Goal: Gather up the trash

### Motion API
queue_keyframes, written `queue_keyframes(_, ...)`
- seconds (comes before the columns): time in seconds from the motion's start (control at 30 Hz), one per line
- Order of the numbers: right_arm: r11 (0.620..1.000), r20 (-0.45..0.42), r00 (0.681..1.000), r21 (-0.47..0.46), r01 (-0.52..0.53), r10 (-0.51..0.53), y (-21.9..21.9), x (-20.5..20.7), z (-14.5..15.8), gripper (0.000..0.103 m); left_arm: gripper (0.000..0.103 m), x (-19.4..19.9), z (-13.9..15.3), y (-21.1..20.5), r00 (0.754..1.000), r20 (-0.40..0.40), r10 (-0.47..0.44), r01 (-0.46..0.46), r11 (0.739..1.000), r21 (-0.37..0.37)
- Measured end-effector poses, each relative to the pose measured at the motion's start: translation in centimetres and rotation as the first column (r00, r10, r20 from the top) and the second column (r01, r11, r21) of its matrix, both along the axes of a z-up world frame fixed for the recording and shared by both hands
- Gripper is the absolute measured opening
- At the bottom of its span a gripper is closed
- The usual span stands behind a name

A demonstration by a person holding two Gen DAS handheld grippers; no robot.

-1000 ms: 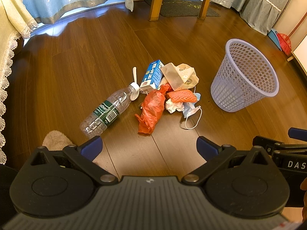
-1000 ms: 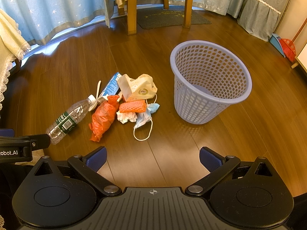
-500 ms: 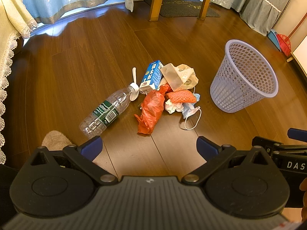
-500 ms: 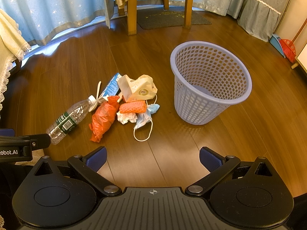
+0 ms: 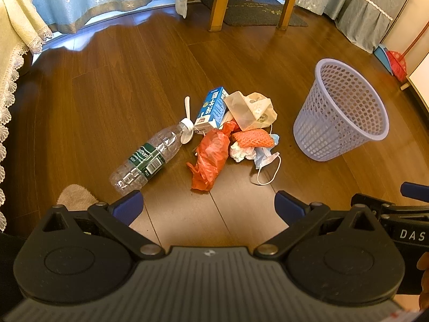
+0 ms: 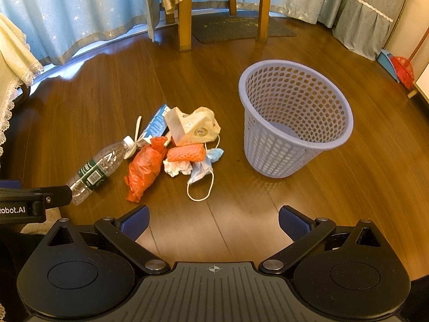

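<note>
A heap of trash lies on the wooden floor: a clear plastic bottle [image 5: 150, 158] with a green label, a white spoon [image 5: 187, 120], a blue carton [image 5: 211, 108], a beige paper bag [image 5: 252, 111], an orange plastic bag [image 5: 210, 158], an orange foam net [image 5: 252, 139], crumpled tissue [image 5: 240, 154] and a blue face mask [image 5: 265, 158]. A lilac mesh wastebasket [image 6: 295, 118] stands upright to the right of the heap, with nothing visible inside. My left gripper [image 5: 207, 208] hovers open before the heap, holding nothing. My right gripper [image 6: 213, 221] is open too, nearer the basket.
A wooden chair [image 6: 222, 8] on a dark mat stands beyond the heap, with blue curtains [image 6: 80, 13] behind. A lace-edged cloth [image 5: 16, 26] hangs at the left. A red broom and dustpan [image 6: 399, 67] lean at the right. A socked foot [image 5: 75, 194] rests near the bottle's base.
Almost nothing moved; both views drifted very slightly, and both grippers stayed open and apart from the trash.
</note>
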State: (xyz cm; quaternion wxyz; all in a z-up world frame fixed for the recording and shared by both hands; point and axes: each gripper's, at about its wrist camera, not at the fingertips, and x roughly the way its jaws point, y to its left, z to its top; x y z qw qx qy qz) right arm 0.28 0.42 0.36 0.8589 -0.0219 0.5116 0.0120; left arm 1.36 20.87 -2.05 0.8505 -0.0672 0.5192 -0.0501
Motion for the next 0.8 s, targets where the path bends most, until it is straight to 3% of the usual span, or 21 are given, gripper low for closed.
queue_keyframes(0.57,0.997,0.072,0.995,-0.031,-0.068,0.07,-1.1,3.8,-0.3,0.1,0.102,3.5,-1.2,1.7,0.995,0.008,-0.097,0.096,0.995,0.04)
queue_keyframes(0.7,0.988,0.092,0.986,-0.08,-0.129,0.136,-1.4,5.3,-0.8,0.087,0.102,4.8,-1.6,2.0,0.988,0.019,-0.152,0.151,0.987,0.064)
queue_keyframes(0.8,0.977,0.098,0.979,-0.137,-0.162,0.176,-1.9,6.7,-1.6,0.083,0.102,6.5,-1.7,2.2,0.981,0.035,-0.192,0.188,0.979,0.081)
